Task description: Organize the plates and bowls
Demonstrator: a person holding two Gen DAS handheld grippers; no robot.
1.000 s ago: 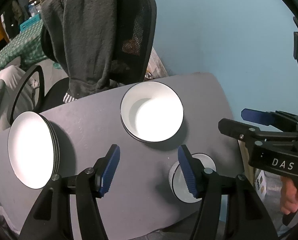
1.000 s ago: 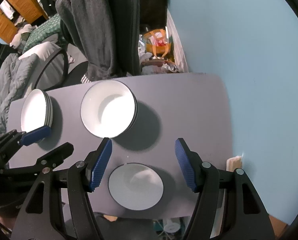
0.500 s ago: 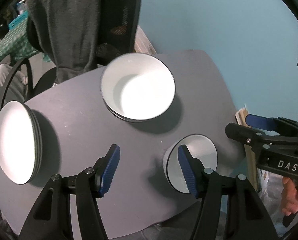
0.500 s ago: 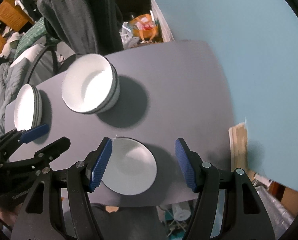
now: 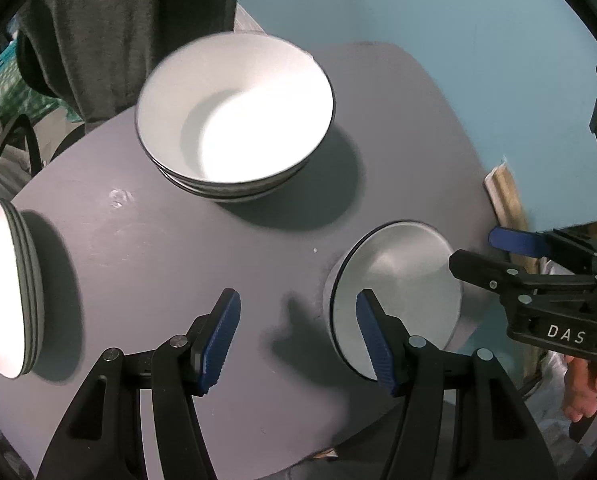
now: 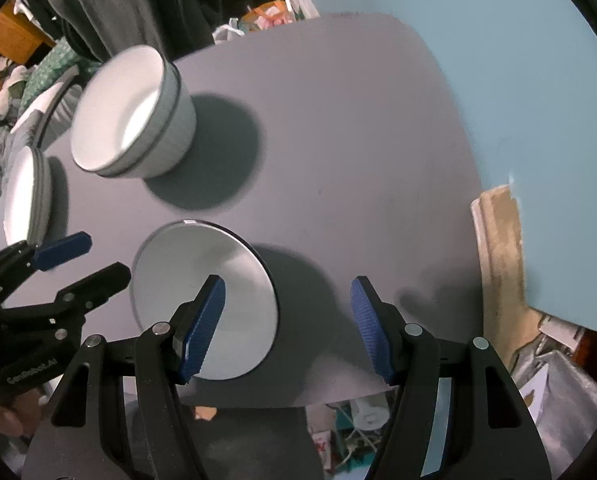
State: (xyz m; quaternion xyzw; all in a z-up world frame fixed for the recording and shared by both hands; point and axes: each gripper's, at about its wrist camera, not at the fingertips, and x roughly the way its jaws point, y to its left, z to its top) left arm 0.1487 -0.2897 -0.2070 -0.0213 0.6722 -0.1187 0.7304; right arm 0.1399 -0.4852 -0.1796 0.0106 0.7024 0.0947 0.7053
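On a grey table (image 5: 146,248) (image 6: 358,128) stand a stack of large white bowls (image 5: 234,120) (image 6: 130,116), a stack of white plates (image 5: 6,292) (image 6: 26,196) at the left edge, and one small white bowl (image 5: 402,284) (image 6: 206,296) near the front edge. My left gripper (image 5: 298,336) hangs open over bare table just left of the small bowl, its right finger in front of the bowl's left rim. My right gripper (image 6: 286,324) is open above the small bowl's right rim, its left finger over the bowl. Each gripper shows in the other's view (image 5: 494,252) (image 6: 82,256), with nothing between the fingers.
A dark office chair with a grey garment (image 5: 110,20) draped on it stands behind the table. A light blue wall (image 5: 438,12) runs along the right, with a wooden board (image 6: 498,240) by the table's right edge. Clutter lies on the floor beyond and below the table.
Both grippers have come down toward the table, so the bowls look larger. The right gripper has shifted until the small bowl's right rim lies under its left finger. Both stay open.
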